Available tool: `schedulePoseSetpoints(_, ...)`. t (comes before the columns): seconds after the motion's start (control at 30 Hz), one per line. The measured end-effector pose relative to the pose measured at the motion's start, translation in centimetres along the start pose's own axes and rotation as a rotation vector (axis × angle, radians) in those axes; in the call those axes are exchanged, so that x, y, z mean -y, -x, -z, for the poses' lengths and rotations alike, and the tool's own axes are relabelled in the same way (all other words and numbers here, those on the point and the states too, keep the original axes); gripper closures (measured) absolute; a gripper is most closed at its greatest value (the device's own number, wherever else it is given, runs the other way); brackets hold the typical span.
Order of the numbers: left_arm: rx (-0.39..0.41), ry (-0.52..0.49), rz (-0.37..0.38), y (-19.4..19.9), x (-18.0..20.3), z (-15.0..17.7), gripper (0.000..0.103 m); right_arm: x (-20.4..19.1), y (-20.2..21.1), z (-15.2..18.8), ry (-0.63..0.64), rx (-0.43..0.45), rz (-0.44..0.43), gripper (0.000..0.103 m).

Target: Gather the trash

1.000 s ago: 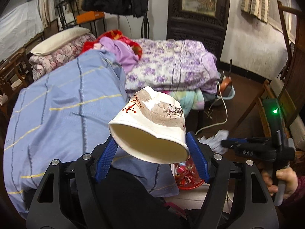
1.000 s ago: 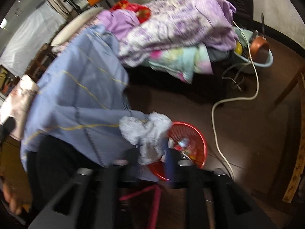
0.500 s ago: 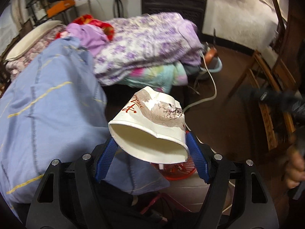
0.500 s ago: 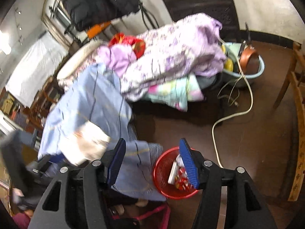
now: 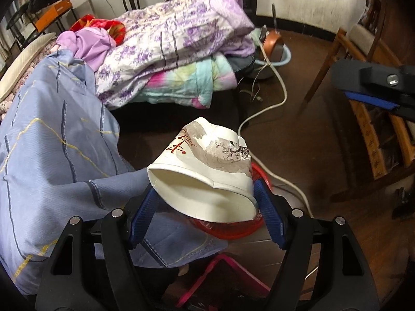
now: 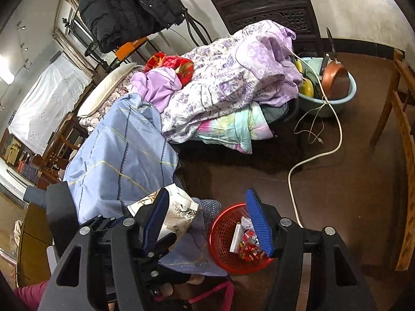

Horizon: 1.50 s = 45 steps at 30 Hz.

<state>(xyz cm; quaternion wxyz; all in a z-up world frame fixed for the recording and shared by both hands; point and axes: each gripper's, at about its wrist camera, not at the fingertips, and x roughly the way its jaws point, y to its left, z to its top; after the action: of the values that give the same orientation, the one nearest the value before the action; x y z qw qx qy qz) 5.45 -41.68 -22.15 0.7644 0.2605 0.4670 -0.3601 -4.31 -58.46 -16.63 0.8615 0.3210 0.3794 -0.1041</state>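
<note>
- Left wrist view: the left gripper (image 5: 206,211) clamps a crushed white paper cup (image 5: 207,173) at centre frame, its blue fingers (image 5: 142,216) pressed against both sides of the squashed rim, the cup's open mouth facing the camera.
- Directly beneath the cup, at lower centre, the rim of a red mesh trash basket (image 5: 228,229) shows on the dark floor.
- A blue bedsheet with yellow lines (image 5: 52,140) fills the left side of the frame; a purple floral quilt (image 5: 179,41) is piled at the upper centre.
- The right gripper (image 5: 373,96) enters from the right edge, seen side-on, nothing visible on it.
- Right wrist view: the right gripper (image 6: 207,223) has its fingers (image 6: 259,223) standing wide and empty, having just been opening, with no trash between them.
- The red basket (image 6: 220,235) sits at lower centre, partly behind the right-hand finger, holding red-and-white wrappers (image 6: 246,243).
- The paper cup (image 6: 179,212) appears just left of the basket, over the edge of the blue sheet (image 6: 122,155).
- A white cable (image 6: 311,160) snakes across the floor at right, toward a pale blue basin (image 6: 345,98) at upper right.
</note>
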Motion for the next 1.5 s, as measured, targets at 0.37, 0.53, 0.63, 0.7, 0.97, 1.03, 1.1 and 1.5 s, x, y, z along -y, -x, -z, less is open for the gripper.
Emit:
schedulePoseSetpoints(0.37,-0.073,-0.027,-0.065,-3.7,0.3,0.7,0.031,-0.1,-0.6,0.3,0.006,-0.014,0.021,0.042)
schedulePoseSetpoints(0.53,-0.067,-0.037,-0.050,-3.8,0.6,0.7,0.030,0.0,-0.6,0.3,0.003,-0.012,0.019,0.042)
schedulePoseSetpoints(0.63,-0.062,-0.044,-0.045,-3.8,0.8,0.6,0.029,0.0,-0.6,0.3,0.003,-0.012,0.020,0.042)
schedulePoseSetpoints(0.7,-0.057,-0.051,-0.045,-3.7,1.0,0.6,0.028,0.1,-0.6,0.3,-0.001,-0.014,0.019,0.042)
schedulePoseSetpoints(0.97,-0.036,-0.065,-0.040,-3.1,1.5,0.5,0.026,0.0,-0.2,0.2,-0.002,-0.013,0.020,0.042)
schedulePoseSetpoints(1.03,-0.030,-0.069,-0.042,-2.8,1.6,0.5,0.026,-0.1,-0.1,0.1,0.001,-0.013,0.021,0.042)
schedulePoseSetpoints(1.1,-0.024,-0.070,-0.044,-2.5,1.7,0.5,0.025,-0.2,-0.1,0.1,0.005,-0.013,0.023,0.042)
schedulePoseSetpoints(1.5,-0.037,-0.014,-0.026,-1.8,0.6,1.0,0.019,0.6,-2.1,1.6,0.015,-0.116,0.119,0.039)
